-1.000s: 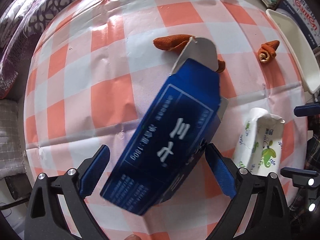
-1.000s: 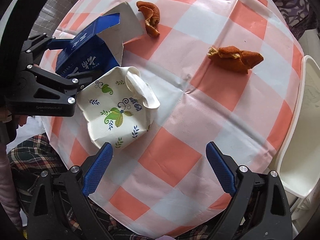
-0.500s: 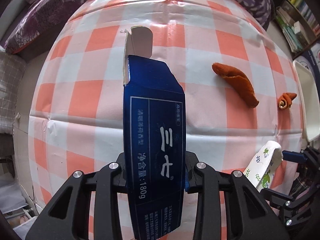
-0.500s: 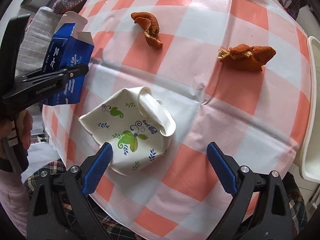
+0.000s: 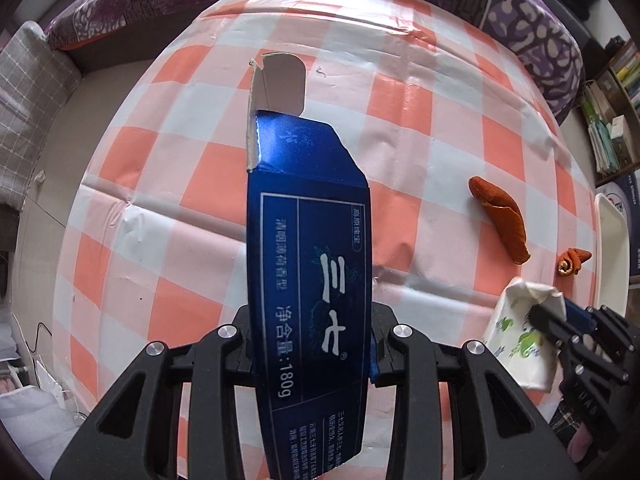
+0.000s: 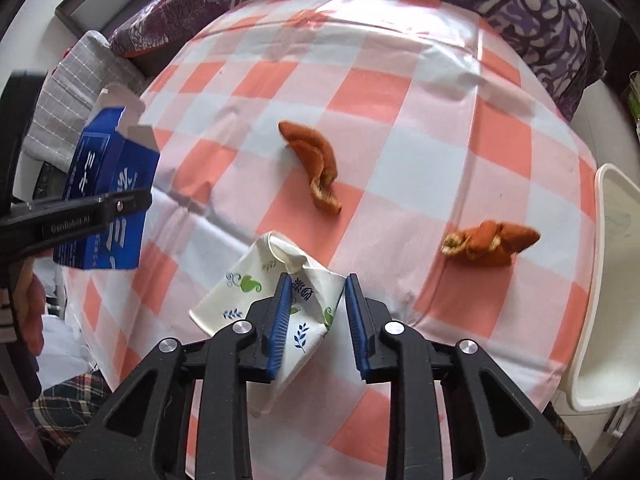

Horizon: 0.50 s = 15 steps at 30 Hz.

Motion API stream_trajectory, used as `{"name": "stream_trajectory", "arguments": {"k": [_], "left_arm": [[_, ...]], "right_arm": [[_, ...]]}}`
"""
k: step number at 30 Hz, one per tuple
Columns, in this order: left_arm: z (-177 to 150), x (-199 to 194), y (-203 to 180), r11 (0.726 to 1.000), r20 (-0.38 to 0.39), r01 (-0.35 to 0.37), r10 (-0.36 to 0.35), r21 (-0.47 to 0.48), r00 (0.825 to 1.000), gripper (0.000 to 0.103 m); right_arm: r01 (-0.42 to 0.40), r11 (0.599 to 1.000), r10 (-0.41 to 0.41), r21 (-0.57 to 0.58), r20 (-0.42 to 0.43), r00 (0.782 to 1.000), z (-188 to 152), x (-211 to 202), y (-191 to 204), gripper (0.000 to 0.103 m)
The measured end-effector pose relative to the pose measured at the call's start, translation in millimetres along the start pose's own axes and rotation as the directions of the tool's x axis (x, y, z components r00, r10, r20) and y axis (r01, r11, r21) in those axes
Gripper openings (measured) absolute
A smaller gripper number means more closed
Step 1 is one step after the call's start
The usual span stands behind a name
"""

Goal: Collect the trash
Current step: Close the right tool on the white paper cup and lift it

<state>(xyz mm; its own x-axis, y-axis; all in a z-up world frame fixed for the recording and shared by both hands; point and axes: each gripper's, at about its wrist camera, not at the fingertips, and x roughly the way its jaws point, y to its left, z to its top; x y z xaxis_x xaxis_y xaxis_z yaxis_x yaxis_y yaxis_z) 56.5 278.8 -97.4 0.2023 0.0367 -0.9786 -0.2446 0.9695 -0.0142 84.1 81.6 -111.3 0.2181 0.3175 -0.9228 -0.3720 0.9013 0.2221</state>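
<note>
My left gripper is shut on a blue cardboard box with an open flap and holds it above the table; the box also shows in the right wrist view. My right gripper is shut on a crushed white paper cup with a green leaf print, lifted a little off the cloth; the cup also shows in the left wrist view. Two orange peels lie on the checked tablecloth beyond the cup.
The round table has an orange and white checked cloth. A white tray sits at its right edge. A purple patterned sofa runs behind the table. Shelves with books stand at the right.
My right gripper closed on the paper cup and lifted it. My left gripper closed on the blue box, turned it upright and raised it off the table.
</note>
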Motion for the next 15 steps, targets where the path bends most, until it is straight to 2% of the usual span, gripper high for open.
{"name": "stream_trajectory", "arguments": {"k": [5, 7, 8, 9, 11, 13, 15], "left_arm": [[-1, 0, 6, 1.0, 0.001, 0.004, -0.004, -0.021, 1.0, 0.036], [0, 1, 4, 1.0, 0.001, 0.009, -0.009, -0.022, 1.0, 0.036], [1, 0, 3, 1.0, 0.001, 0.011, -0.011, -0.021, 1.0, 0.036], [0, 0, 3, 1.0, 0.001, 0.014, -0.014, -0.018, 1.0, 0.036], [0, 0, 3, 1.0, -0.001, 0.019, -0.019, -0.013, 1.0, 0.036], [0, 1, 2, 1.0, -0.002, 0.018, -0.018, -0.01, 1.0, 0.036], [0, 2, 2, 1.0, -0.005, 0.018, -0.018, -0.009, 1.0, 0.036]], "right_arm": [[-0.069, 0.992, 0.074, 0.106, -0.043, 0.996, 15, -2, -30, 0.027], [-0.065, 0.989, 0.072, 0.134, -0.053, 0.996, 12, -1, -35, 0.031], [-0.071, 0.987, 0.08, 0.146, -0.061, 0.995, 9, 0, -33, 0.035], [-0.089, 0.981, 0.102, 0.17, -0.067, 0.993, 7, 1, -34, 0.049], [-0.126, 0.969, 0.144, 0.211, -0.075, 0.987, 1, 3, -33, 0.063], [-0.139, 0.962, 0.164, 0.237, -0.089, 0.982, -4, 7, -31, 0.066], [-0.118, 0.961, 0.147, 0.25, -0.104, 0.984, -7, 11, -30, 0.07]]}}
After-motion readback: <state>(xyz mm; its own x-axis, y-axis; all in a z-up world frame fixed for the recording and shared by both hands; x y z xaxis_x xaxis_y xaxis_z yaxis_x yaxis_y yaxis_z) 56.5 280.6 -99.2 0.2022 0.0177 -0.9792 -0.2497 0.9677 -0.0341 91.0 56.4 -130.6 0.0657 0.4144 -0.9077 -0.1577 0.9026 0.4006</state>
